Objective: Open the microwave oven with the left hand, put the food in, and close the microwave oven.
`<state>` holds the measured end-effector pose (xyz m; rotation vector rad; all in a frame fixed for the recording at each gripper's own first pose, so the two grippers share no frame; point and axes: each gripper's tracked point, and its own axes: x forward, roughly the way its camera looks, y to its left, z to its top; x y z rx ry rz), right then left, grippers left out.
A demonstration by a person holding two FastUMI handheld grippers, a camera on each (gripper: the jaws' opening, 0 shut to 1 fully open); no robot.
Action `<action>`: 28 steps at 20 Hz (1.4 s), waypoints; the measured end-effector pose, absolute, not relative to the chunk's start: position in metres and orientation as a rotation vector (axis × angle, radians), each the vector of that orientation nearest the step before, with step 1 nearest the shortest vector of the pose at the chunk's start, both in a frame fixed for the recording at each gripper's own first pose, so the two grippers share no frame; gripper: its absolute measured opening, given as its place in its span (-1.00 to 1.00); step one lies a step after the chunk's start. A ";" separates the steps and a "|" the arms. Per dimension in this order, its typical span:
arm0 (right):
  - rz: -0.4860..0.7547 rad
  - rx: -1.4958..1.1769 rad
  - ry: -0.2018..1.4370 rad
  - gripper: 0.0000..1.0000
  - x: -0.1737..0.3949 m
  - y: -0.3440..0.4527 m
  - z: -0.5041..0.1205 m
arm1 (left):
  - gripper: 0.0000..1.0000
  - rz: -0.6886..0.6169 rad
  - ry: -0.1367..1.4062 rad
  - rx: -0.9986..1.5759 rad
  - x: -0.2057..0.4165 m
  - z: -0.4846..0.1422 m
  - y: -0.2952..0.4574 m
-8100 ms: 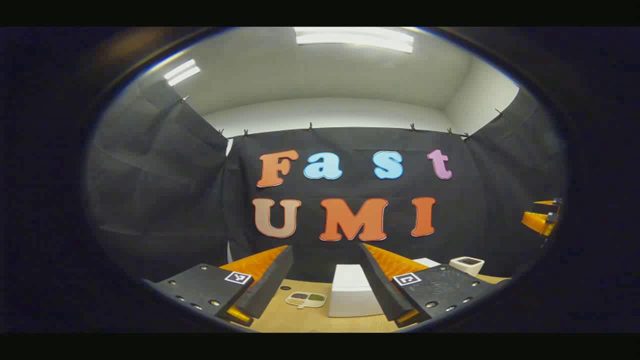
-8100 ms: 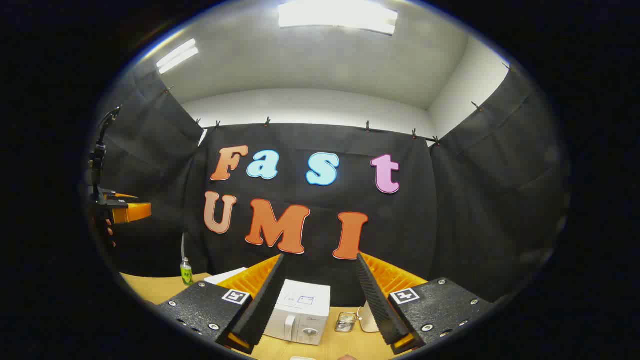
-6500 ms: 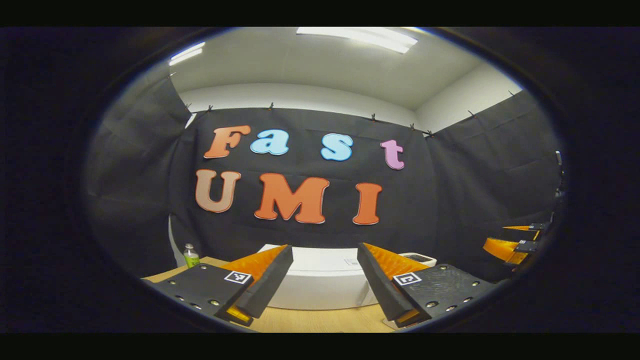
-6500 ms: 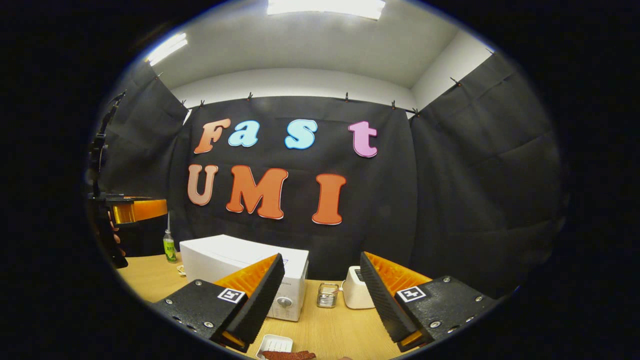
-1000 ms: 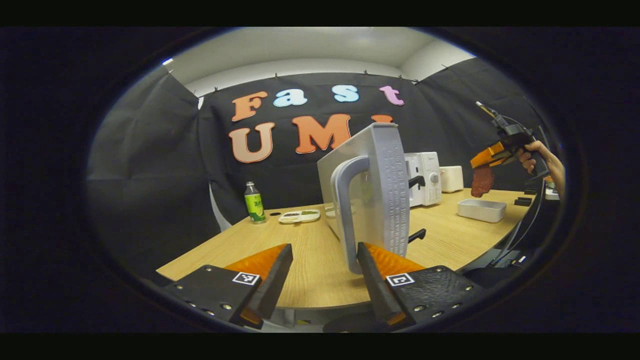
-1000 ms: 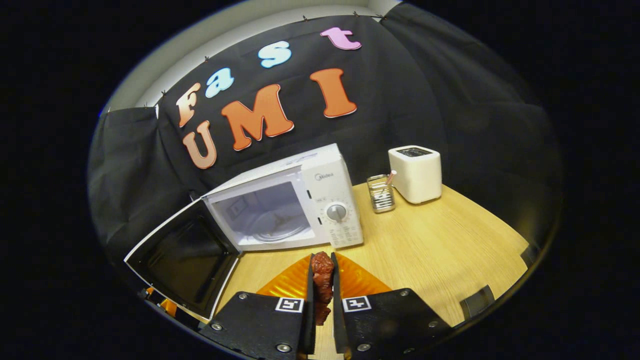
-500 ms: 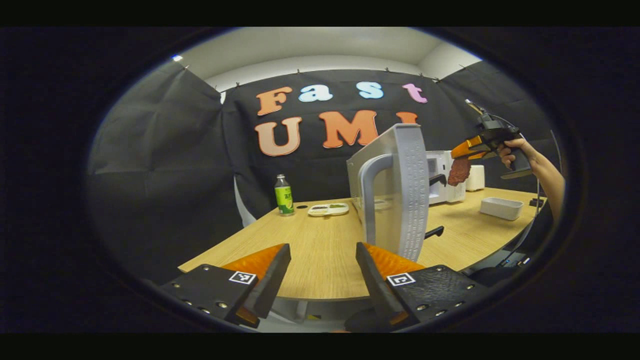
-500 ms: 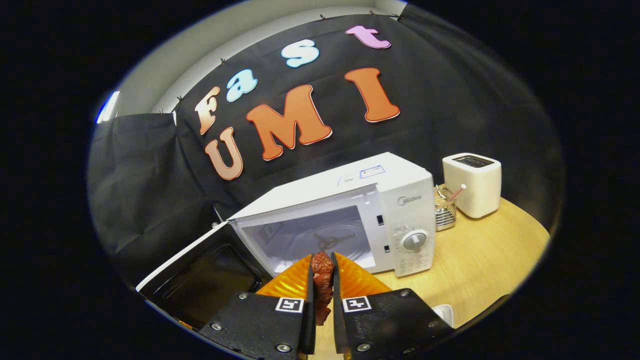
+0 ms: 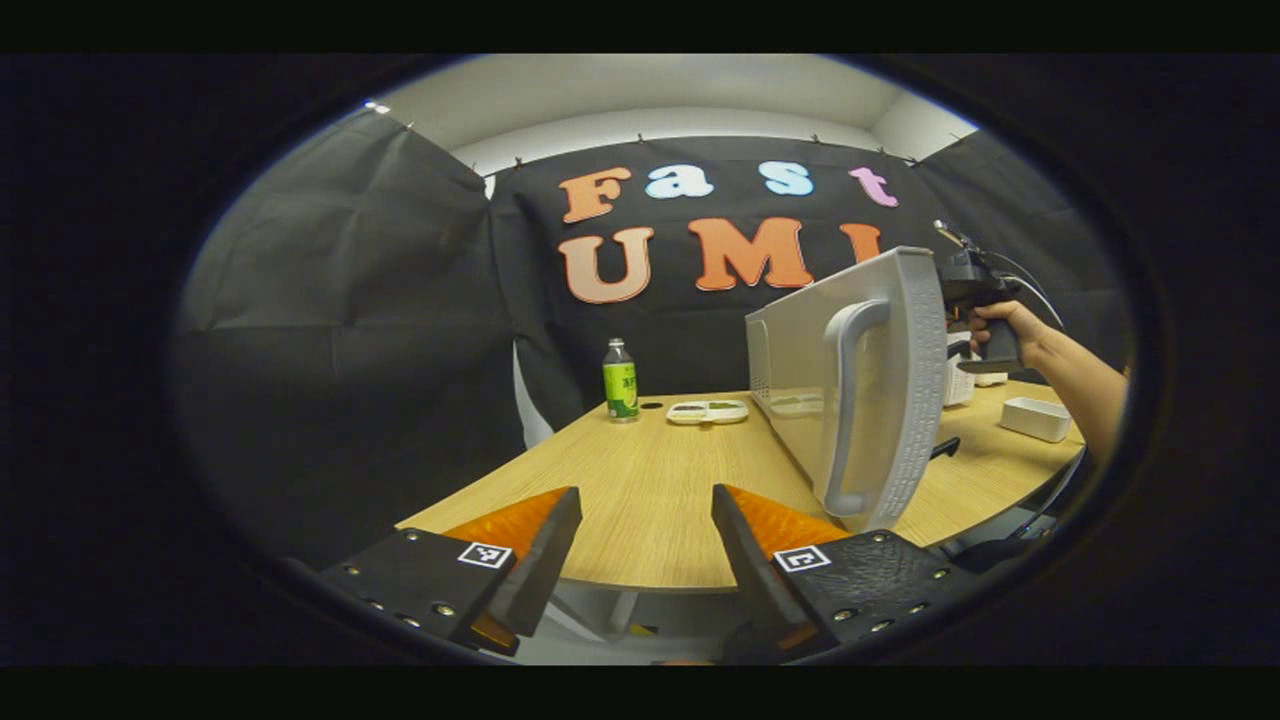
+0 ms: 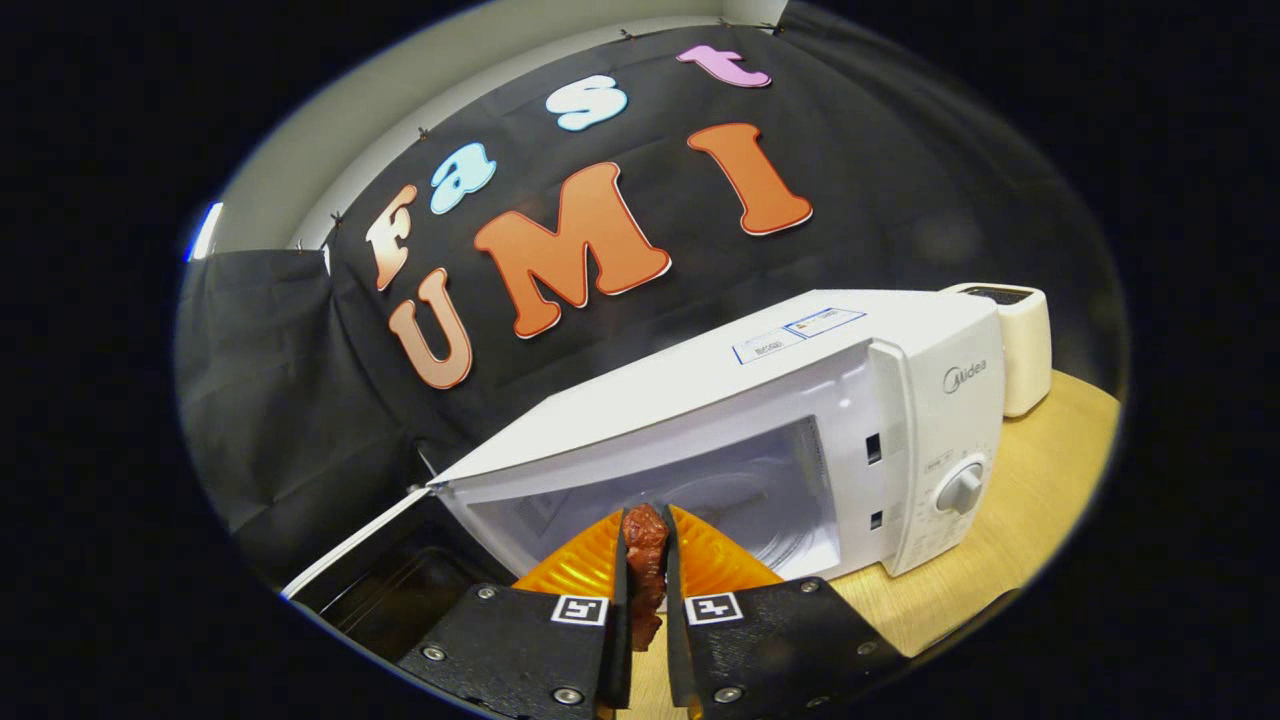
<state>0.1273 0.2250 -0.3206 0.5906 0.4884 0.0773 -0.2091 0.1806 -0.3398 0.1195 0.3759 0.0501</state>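
The white microwave (image 10: 800, 360) stands with its door (image 9: 860, 380) swung wide open, the cavity (image 10: 700, 500) lit and bare. A reddish-brown piece of food (image 10: 643, 560) is pinched between my right gripper's (image 10: 643, 590) fingers, just in front of the cavity opening. In the left gripper view the door's curved handle (image 9: 842, 400) sits to the right of my left gripper (image 9: 640, 535), which is open, holds nothing and hangs off the table's near edge. Beyond the door, a hand (image 9: 1000, 325) grips the right gripper's handle.
A wooden table (image 9: 650, 480) carries a green bottle (image 9: 620, 380) and a small divided dish (image 9: 707, 411) at the back left. A white tray (image 9: 1036, 418) sits right of the door. A white toaster (image 10: 1020, 340) stands behind the microwave's right side.
My right gripper has carried the food closer to the microwave's opening. My left gripper has pulled back and turned left, away from the door handle.
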 end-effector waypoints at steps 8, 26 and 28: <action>0.000 0.712 0.468 -0.72 0.170 0.247 -0.366 | 0.58 0.095 0.399 0.114 -0.207 -0.350 0.202; -0.237 0.961 0.393 -0.65 0.222 0.248 -0.443 | 0.58 0.091 0.403 0.156 -0.194 -0.345 0.198; -0.225 0.917 0.407 -0.60 0.218 0.250 -0.448 | 0.60 0.091 0.401 0.153 -0.193 -0.346 0.196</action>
